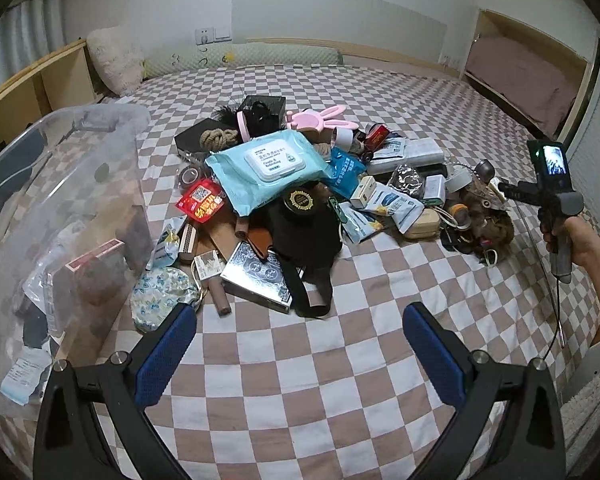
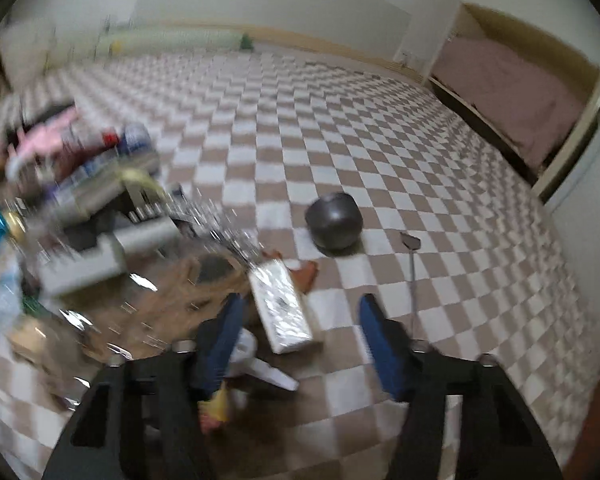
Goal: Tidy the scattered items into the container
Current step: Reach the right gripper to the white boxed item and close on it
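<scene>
A heap of scattered items (image 1: 300, 192) lies on the checkered bed: a blue wet-wipes pack (image 1: 272, 164), a pink rabbit toy (image 1: 320, 118), a silver card box (image 1: 260, 276) and a black cap (image 1: 304, 220). The clear plastic container (image 1: 60, 200) stands to the left with several things inside. My left gripper (image 1: 300, 340) hangs open over bare sheet in front of the heap, holding nothing. In the blurred right wrist view my right gripper (image 2: 300, 320) is open around a silvery white box (image 2: 282, 312), which lies near the left finger (image 2: 224, 340) with a gap to the other pad.
A dark round object (image 2: 334, 220) and a thin metal stick (image 2: 412, 264) lie on the sheet beyond the right gripper. A hand (image 1: 580, 240) holds the right gripper's handle at the heap's right edge. A wooden bed frame (image 1: 32, 80) runs behind the container.
</scene>
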Motion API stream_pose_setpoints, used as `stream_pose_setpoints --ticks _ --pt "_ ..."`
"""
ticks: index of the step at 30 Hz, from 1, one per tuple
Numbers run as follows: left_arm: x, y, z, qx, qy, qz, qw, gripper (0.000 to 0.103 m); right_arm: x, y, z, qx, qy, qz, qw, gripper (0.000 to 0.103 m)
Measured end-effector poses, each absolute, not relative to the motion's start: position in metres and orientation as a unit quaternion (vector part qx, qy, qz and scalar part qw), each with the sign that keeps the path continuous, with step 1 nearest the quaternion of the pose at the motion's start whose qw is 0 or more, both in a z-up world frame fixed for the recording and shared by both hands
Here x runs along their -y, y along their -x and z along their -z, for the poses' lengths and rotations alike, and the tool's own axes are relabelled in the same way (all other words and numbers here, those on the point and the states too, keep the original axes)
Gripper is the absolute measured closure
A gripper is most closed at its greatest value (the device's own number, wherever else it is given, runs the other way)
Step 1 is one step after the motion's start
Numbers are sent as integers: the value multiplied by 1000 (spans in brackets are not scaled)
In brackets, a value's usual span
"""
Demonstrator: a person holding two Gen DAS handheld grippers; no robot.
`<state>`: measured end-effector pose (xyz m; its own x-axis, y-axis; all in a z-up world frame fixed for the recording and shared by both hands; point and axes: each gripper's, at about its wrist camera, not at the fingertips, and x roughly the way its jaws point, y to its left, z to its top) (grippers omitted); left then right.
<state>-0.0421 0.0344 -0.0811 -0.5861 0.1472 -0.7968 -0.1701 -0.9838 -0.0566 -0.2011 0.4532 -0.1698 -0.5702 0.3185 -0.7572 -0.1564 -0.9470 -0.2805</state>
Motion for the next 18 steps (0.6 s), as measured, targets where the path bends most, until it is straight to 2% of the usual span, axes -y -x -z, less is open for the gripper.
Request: stream_pose_setpoints --ticks 11,17,18 --pt "-47 48 100 -38 448 -888 98 0 -442 205 187 167 459 -867 99 54" --pt "-78 54 124 -63 439 -887 124 0 -457 213 190 141 464 -866 119 54" --pt "-84 57 129 -66 439 -887 128 0 -463 214 191 132 464 -867 124 58"
